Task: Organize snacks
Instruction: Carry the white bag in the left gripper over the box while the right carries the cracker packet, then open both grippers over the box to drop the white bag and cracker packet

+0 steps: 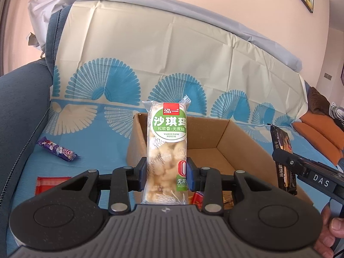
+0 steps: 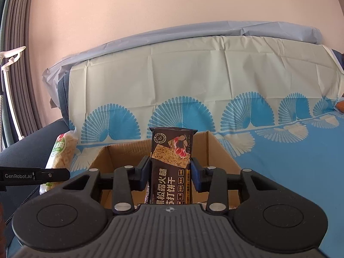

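Two packs aloft: both grippers are loaded and poised at the cardboard box (image 1: 223, 137)!
Left load: the left gripper (image 1: 166, 173) is clamped on the sachima pack (image 1: 166, 142), upright, pinched at its lower half just in front of the box's near-left corner.
Right load: the right gripper (image 2: 169, 173) is clenched on the dark cracker pack (image 2: 172, 163), standing over the box's open mouth.
Handling: both look light with slick film; the sachima looks soft and crushable, the crackers brittle, so I'd hold them mid-body and gently.
Edges: the box walls stand up on all sides; packs must clear the rim.
Room: the box floor looks mostly bare, with a red wrapper (image 1: 198, 198) near the front.
Strays: the purple snack (image 1: 57, 149) and red packet (image 1: 51, 183) lie on the blue cloth (image 1: 96, 159), left of the box.
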The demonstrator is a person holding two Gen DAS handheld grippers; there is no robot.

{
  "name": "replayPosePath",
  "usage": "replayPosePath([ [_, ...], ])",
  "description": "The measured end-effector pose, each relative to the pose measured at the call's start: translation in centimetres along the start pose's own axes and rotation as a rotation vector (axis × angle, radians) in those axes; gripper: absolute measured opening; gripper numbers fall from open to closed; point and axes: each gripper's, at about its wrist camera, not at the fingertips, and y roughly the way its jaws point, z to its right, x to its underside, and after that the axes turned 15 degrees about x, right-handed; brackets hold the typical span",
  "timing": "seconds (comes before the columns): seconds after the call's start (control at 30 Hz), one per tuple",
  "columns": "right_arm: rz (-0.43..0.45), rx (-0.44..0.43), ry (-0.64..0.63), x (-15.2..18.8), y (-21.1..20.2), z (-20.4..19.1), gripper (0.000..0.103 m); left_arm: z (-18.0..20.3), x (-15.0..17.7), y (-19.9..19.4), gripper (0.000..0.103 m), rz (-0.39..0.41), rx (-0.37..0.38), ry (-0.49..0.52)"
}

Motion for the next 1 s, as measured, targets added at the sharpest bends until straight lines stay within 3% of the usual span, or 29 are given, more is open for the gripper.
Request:
replayPosePath([
  [0.63,-0.008,-0.008,-0.003,-0.1,0.2,0.0,0.041,1.4,0.2,0.2,0.039,0.009,0.055,0.028],
  [1.0,-0.008,-0.008,-0.004,0.0,0.2,-0.1,0.041,3.0,0.6,0.3,0.039,0.02,0.108,0.092],
])
